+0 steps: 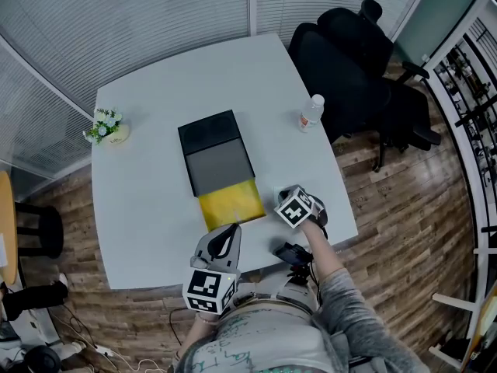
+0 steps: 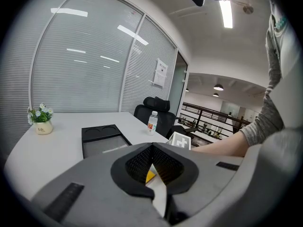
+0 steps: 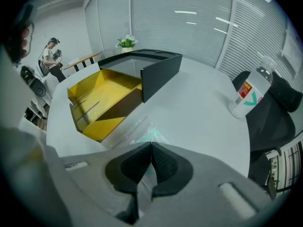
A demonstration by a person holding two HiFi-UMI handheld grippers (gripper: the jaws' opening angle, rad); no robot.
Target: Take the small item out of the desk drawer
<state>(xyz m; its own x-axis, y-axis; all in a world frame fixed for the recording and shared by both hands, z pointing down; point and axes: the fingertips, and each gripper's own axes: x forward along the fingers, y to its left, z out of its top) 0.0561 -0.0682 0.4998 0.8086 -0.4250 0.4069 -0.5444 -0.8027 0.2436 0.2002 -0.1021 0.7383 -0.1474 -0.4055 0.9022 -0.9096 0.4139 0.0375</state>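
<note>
The clear packet [image 3: 138, 128] pinched by the right gripper [image 3: 151, 145] should be lifted slowly, away from the yellow drawer [image 3: 94, 124] at ten o'clock; the left gripper [image 2: 152, 146] is shut, empty.

Left gripper [image 2: 152, 146], right gripper [image 3: 151, 144]: both closed

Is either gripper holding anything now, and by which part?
The right gripper pinches the near edge of a small clear plastic packet with teal contents; the left gripper is shut and empty.
</note>
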